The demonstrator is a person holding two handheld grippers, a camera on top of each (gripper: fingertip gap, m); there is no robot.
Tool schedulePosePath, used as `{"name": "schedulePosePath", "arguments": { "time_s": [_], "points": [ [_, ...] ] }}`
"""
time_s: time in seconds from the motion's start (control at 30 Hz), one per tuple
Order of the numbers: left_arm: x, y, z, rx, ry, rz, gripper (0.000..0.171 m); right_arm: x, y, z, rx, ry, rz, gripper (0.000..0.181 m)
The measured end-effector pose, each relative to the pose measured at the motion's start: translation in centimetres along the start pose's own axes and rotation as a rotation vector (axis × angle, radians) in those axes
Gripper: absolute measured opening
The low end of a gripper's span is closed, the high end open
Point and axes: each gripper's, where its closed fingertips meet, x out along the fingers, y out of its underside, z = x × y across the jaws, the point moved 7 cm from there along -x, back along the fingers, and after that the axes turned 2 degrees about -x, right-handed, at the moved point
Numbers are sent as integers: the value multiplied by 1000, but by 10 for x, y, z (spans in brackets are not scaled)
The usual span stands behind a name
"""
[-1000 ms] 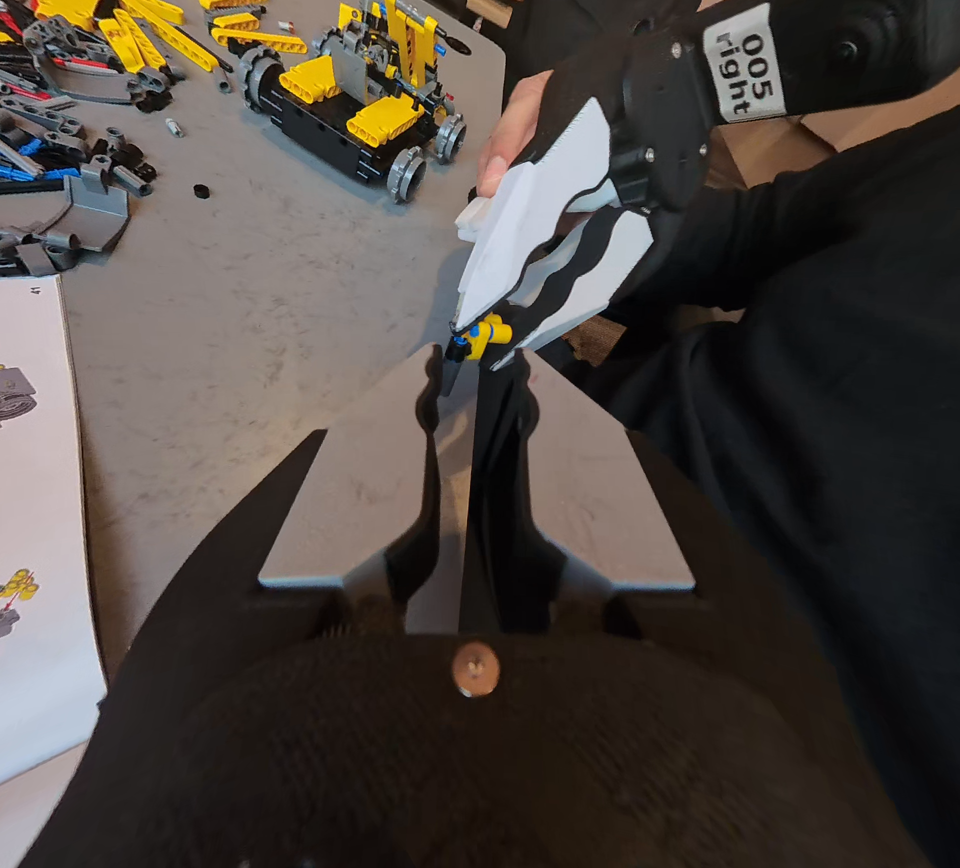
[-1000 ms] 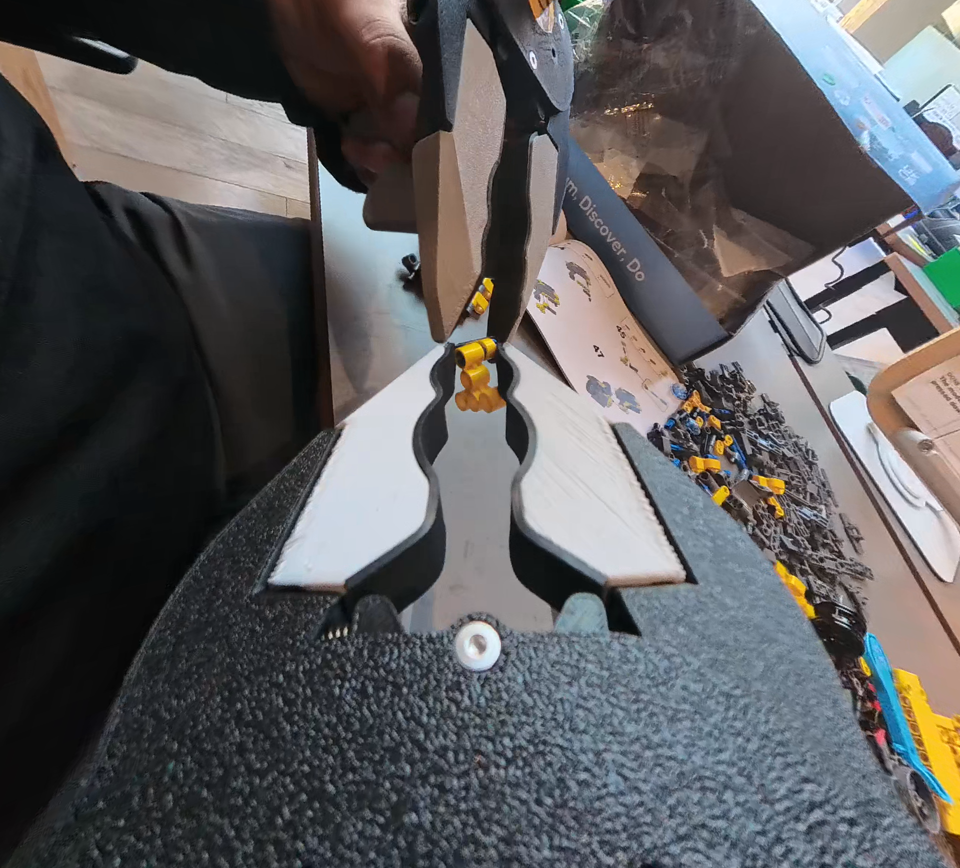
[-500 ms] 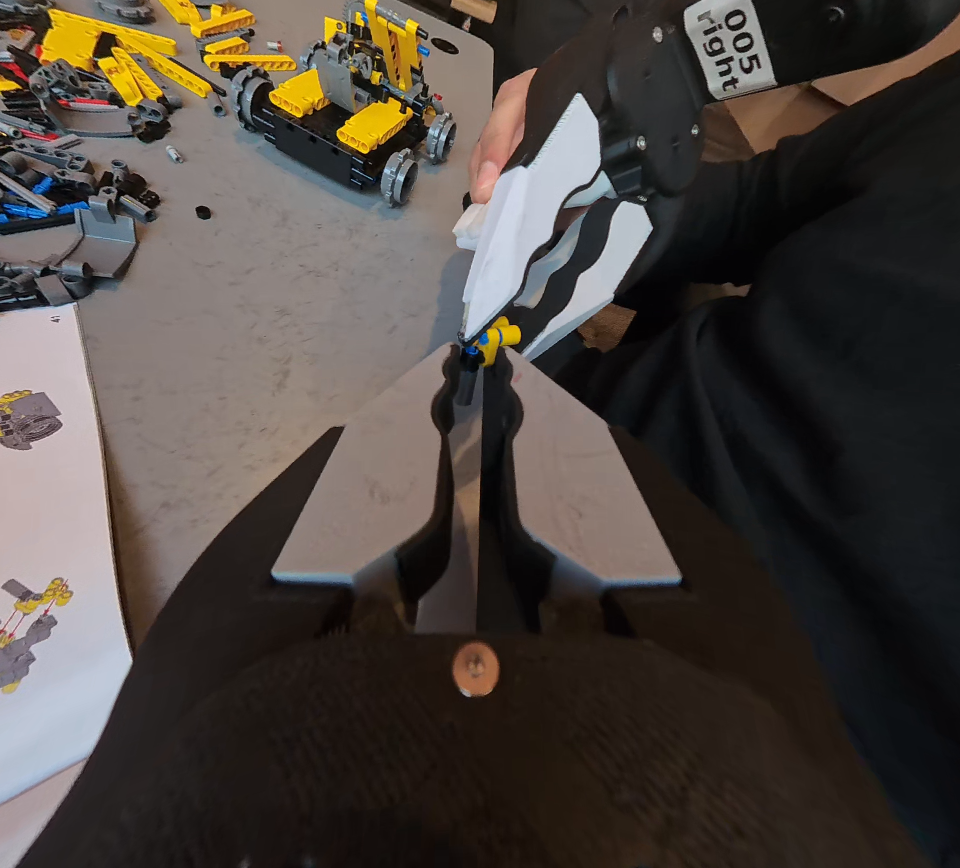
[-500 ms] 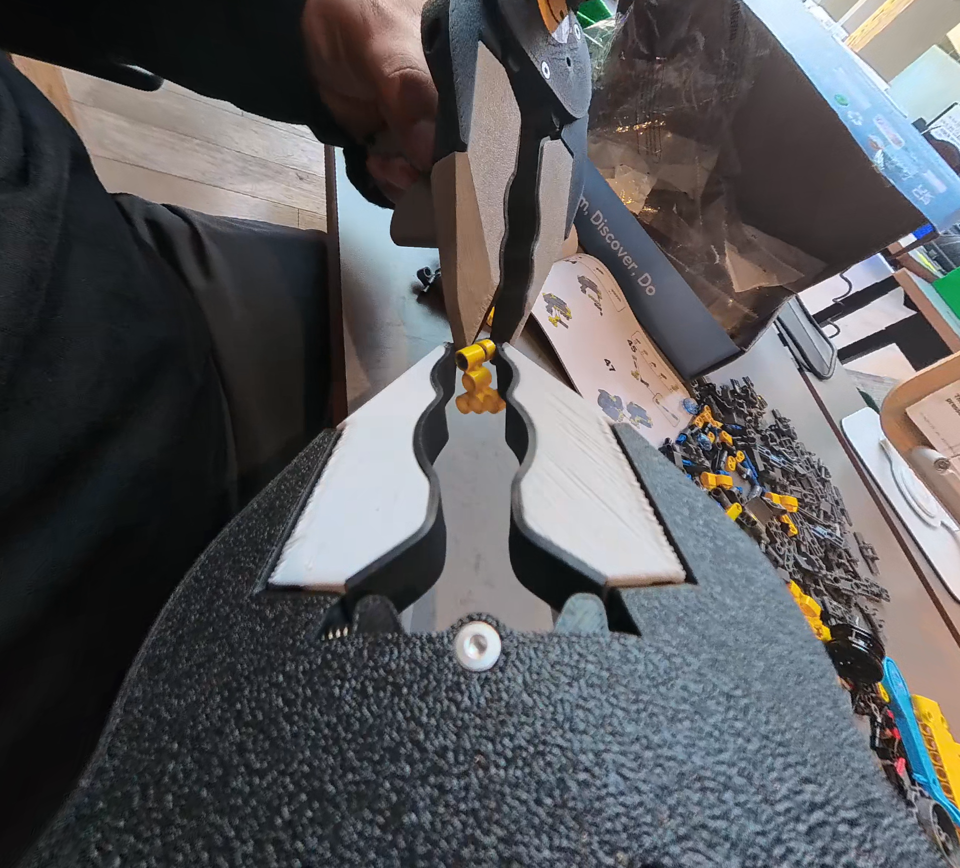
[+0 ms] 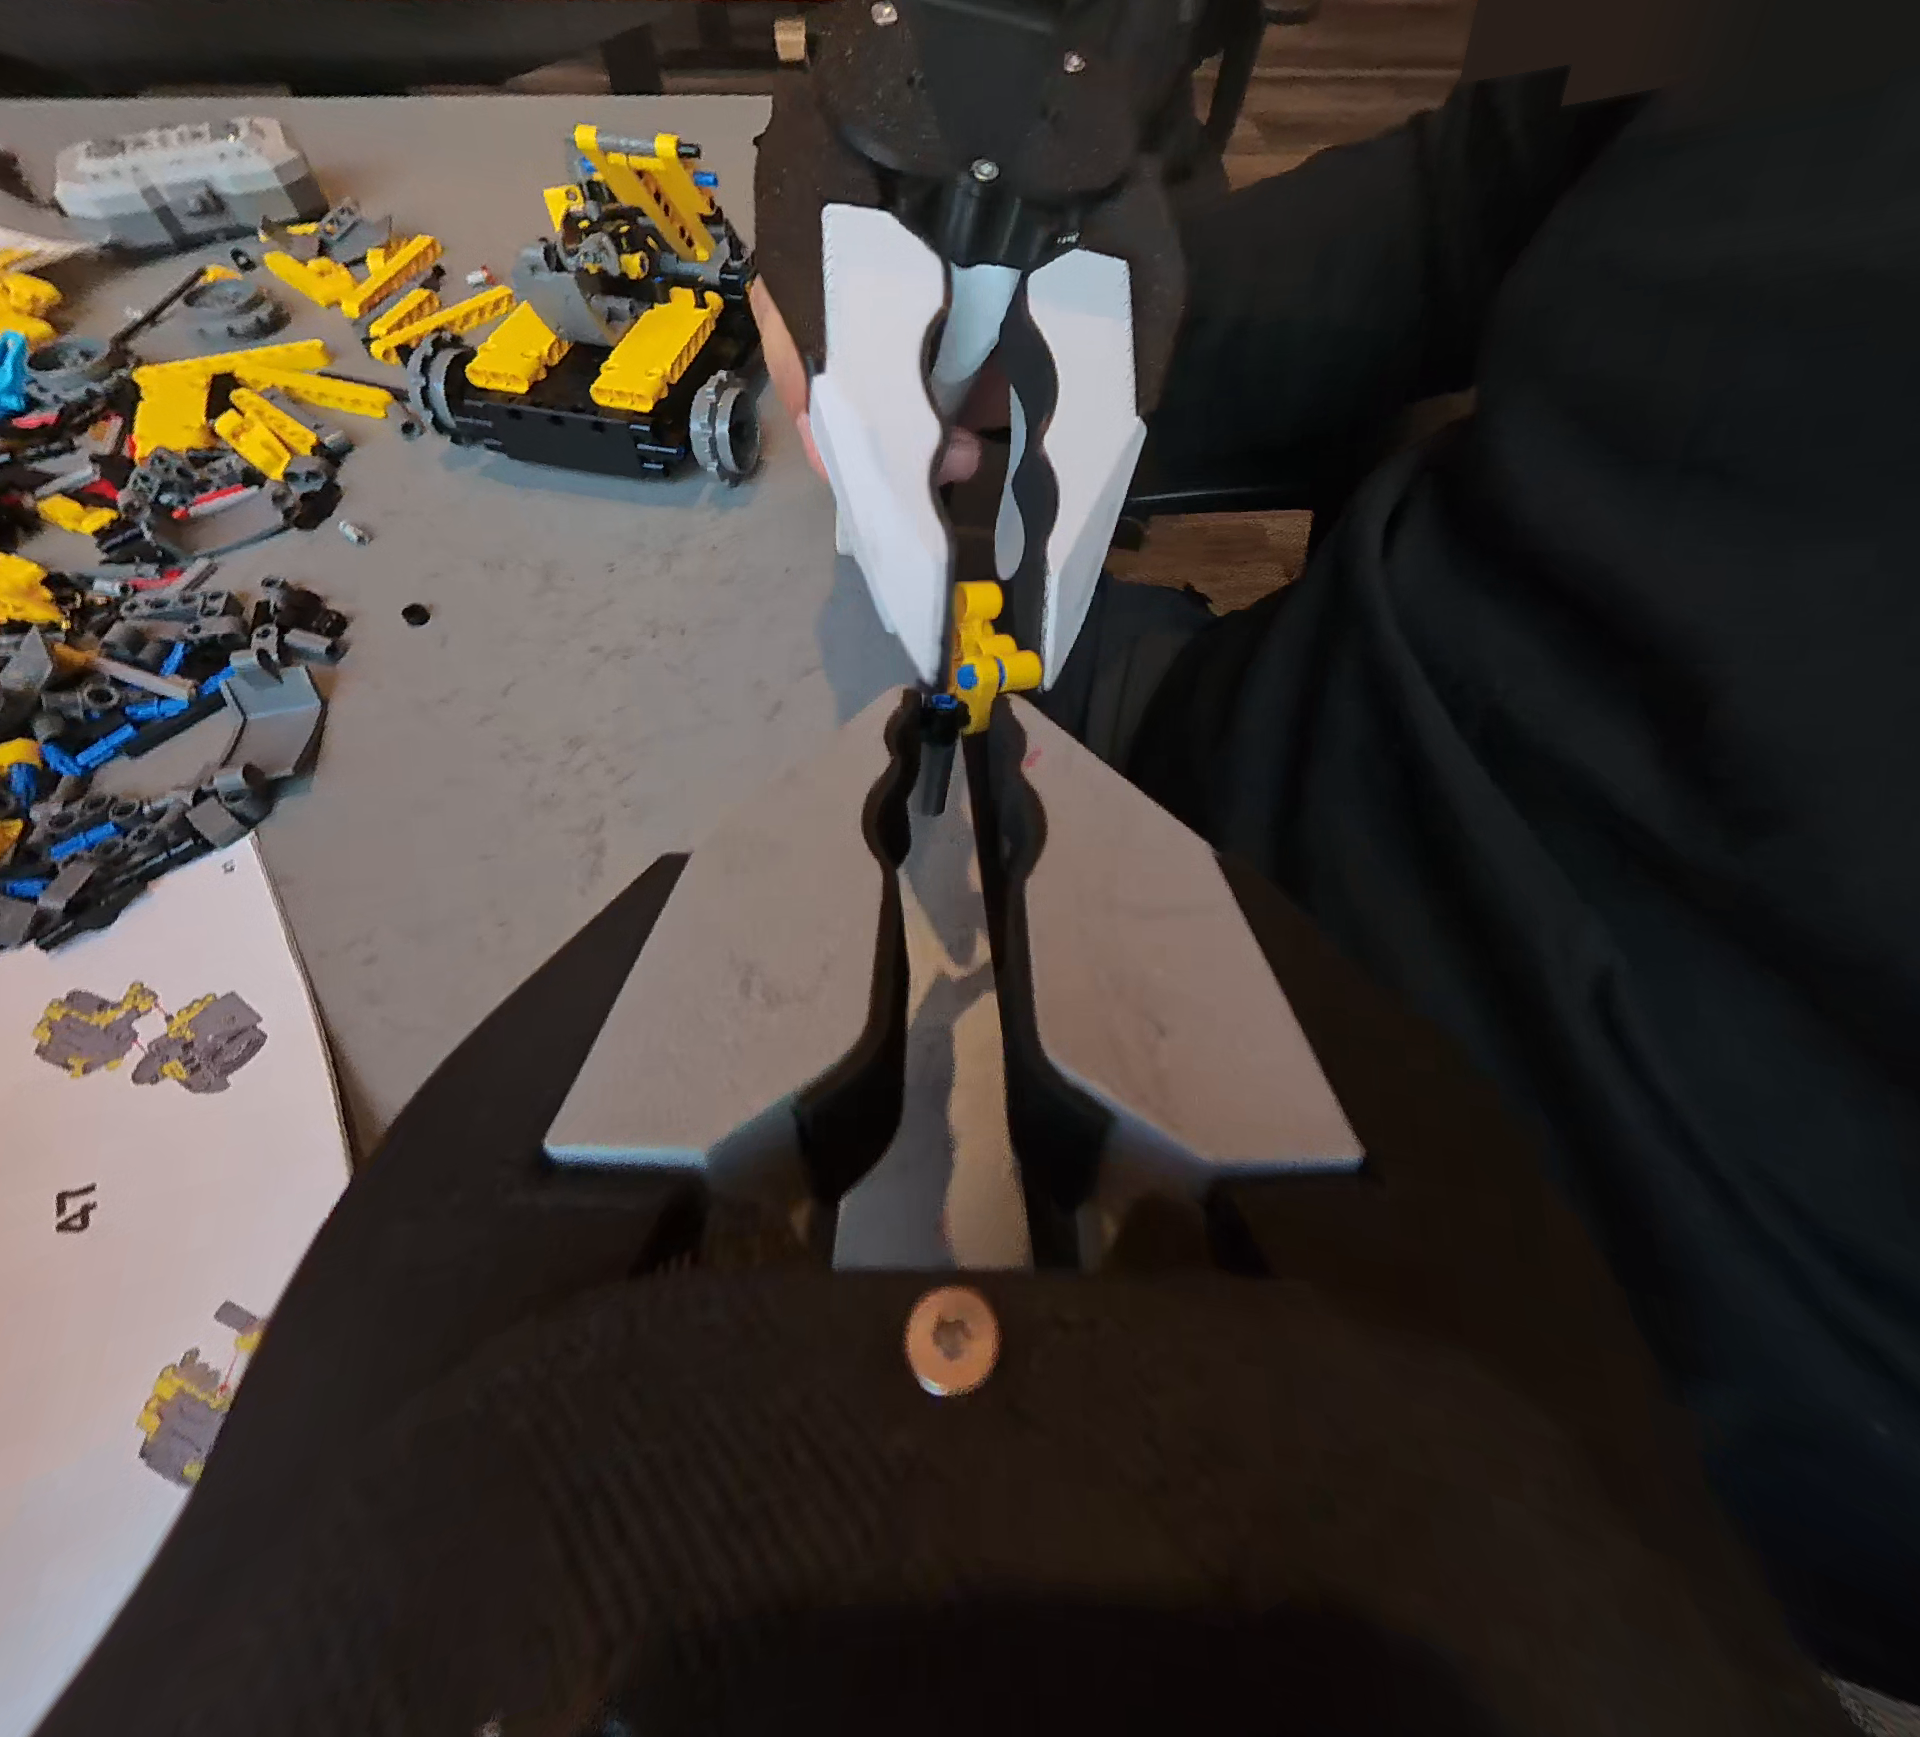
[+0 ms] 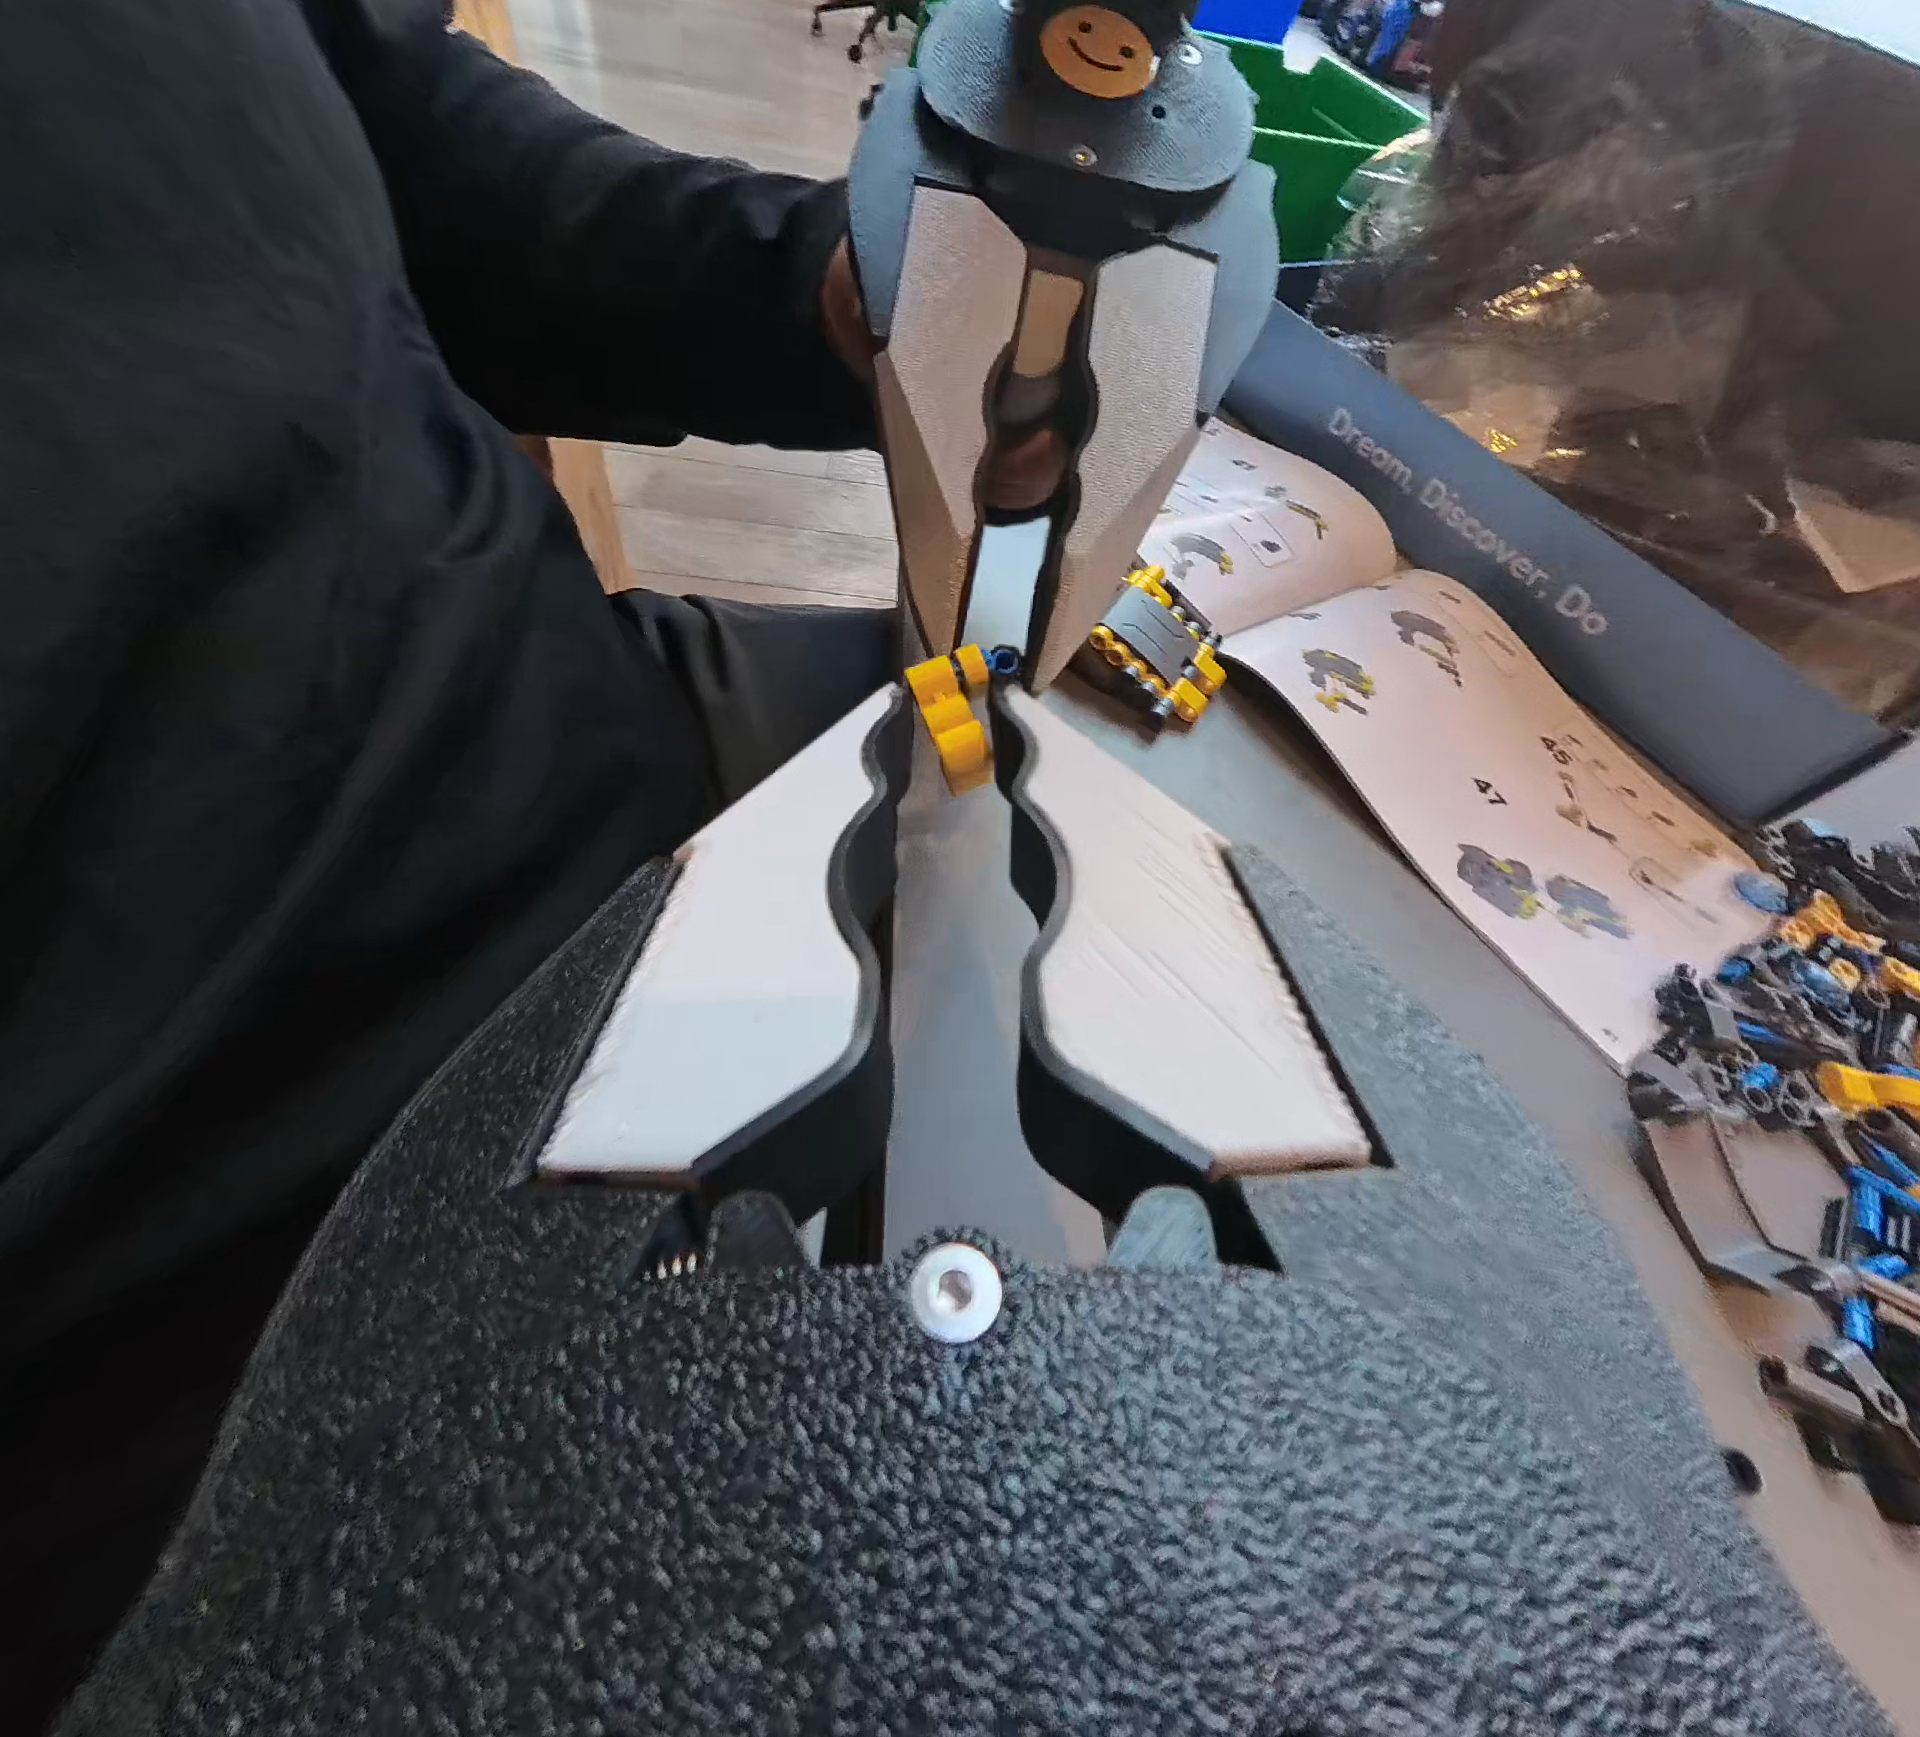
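Observation:
My left gripper is shut on a short black pin with a blue end. My right gripper is shut on a small yellow connector. The two grippers point at each other tip to tip, above the table's near edge. The pin's blue end meets the yellow connector at the tips. In the left wrist view the right gripper comes down from above with white fingers. In the right wrist view the left gripper comes down from above. A hand shows behind each gripper.
A yellow and black vehicle model stands on the grey table. A pile of loose parts lies left of it. An open instruction booklet carries a small yellow and grey subassembly. A dark box lies behind. Black clothing fills one side. Both grippers' tips are close together, under 4 cm apart.
Both grippers have swung round so that they face each other head-on instead of at an angle. The pin and the yellow connector stay together at the tips.

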Motion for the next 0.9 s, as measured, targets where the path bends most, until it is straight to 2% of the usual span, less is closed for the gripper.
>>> {"name": "schedulePosePath", "arguments": {
  "time_s": [0.3, 0.9],
  "points": [
    [-3, 0, -7, 35, 70, -22, 10, 0, -7, 10, -81, -15, -38, 11],
    [-6, -3, -17, 94, 119, -3, 10, -4, -13, 18, -76, -89, -79, 14]
  ]
}}
